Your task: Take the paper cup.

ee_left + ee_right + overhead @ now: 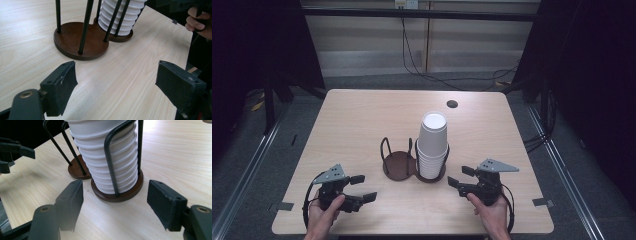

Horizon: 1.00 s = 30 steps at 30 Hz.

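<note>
High view: cups (432, 145) stacked in the right bay of the holder (398, 165), mid-surface (362, 115); the stack's long axis is upright, mouths down, bases up. Left tool (362, 189) and right tool (461, 177) sit near, either side, both released.

Left gripper view: left tool (115, 82) gaping, nothing between the jaws; empty bay ahead.

Right gripper view: right tool (115, 202) wide, facing the cups (105, 157). Advice: the right tool should likely grip the top cup above the wires and lift straight up.
</note>
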Tool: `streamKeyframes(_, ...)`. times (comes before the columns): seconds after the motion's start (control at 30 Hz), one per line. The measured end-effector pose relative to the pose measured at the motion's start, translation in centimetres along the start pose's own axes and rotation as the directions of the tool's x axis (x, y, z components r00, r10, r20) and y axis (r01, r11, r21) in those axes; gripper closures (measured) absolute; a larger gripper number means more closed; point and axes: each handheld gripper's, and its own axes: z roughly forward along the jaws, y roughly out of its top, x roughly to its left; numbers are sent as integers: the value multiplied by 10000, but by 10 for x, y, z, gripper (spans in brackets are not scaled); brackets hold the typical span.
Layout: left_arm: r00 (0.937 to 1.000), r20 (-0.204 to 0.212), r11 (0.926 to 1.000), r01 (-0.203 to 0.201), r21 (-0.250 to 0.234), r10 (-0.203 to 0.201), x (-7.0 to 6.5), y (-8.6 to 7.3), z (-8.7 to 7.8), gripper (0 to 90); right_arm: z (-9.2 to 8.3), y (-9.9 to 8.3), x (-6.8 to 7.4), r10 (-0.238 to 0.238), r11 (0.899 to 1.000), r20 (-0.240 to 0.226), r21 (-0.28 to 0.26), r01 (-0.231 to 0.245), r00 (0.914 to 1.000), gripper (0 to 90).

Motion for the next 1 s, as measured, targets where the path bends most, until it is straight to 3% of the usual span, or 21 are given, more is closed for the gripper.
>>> streamKeyframes(0.07, 10000, 23, 10000, 18, -90, -18, -1, -1, 0, 165, -2, 1, 3, -64, 9999, -77, -106, 64, 9999, 364)
streamKeyframes(0.2, 10000, 81, 9999, -21, -100, 21, -2, -1, 1, 165, -8, 9, 11, -136, 9995, -433, -293, 123, 9990, 303)
streamKeyframes(0.3, 9998, 129, 9991, -112, -404, 118, -5, -1, -1, 169, -11, 15, 12, 173, 9991, -997, -362, -210, 9949, 265)
streamKeyframes(0.6, 9997, 212, 9986, -110, -509, 121, -5, -2, -6, 170, -14, 29, 10, -269, 9995, -938, -177, 254, 9952, 256)
streamKeyframes(0.87, 9992, 317, 9994, -216, -272, 224, -8, -2, -4, 170, -17, 52, 14, -307, 9990, -1589, -383, 249, 9868, 212)
streamKeyframes(1.0, 9996, 290, 9992, 58, -403, -47, -5, -4, -6, 170, -12, 70, 20, -658, 9975, -1804, -352, 605, 9814, 239)
